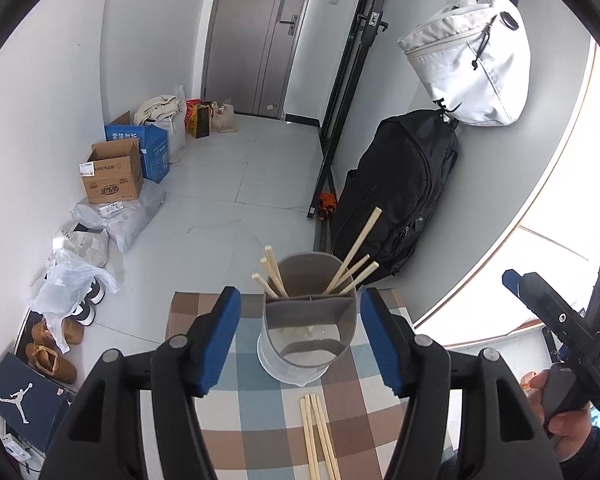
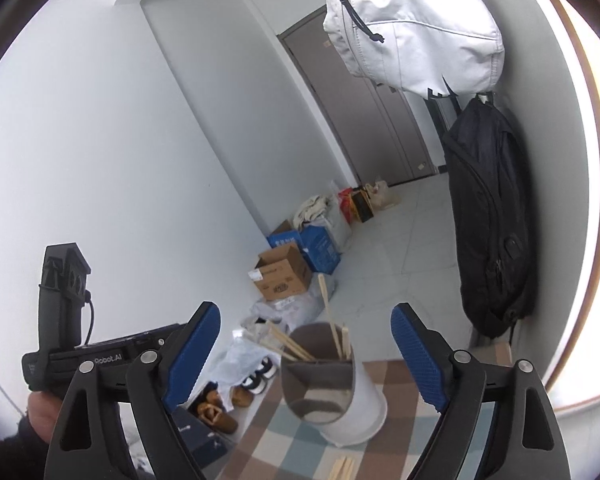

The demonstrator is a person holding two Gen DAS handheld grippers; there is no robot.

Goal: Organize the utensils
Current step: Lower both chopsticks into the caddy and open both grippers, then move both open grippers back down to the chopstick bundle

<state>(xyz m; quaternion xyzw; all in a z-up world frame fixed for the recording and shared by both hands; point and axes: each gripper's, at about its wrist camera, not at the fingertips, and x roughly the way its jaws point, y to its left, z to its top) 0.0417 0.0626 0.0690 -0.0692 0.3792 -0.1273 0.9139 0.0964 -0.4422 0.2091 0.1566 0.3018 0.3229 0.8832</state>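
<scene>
The grey divided utensil holder [image 1: 309,320], chopsticks [image 1: 350,262] upright in it, is framed at lower centre between the left gripper [image 1: 300,340]'s wide, empty jaws, loose chopsticks [image 1: 318,436] lying nearer on the checked tablecloth [image 1: 252,380], while the right gripper [image 2: 306,360] is likewise held open and empty.

The left tongs [image 1: 298,338] are built of black plastic arms with triangular cut-outs, pinned by round silver screws, and tipped with blue ribbed pads [image 1: 220,340]. The right tongs [image 2: 306,360] are made alike, their blue pads [image 2: 420,356] finely grooved. Beside them, a black housing lettered "Robot.AI" and a thin black cable are seen. A dark sleeve is worn at the right hand [image 1: 560,412].
</scene>
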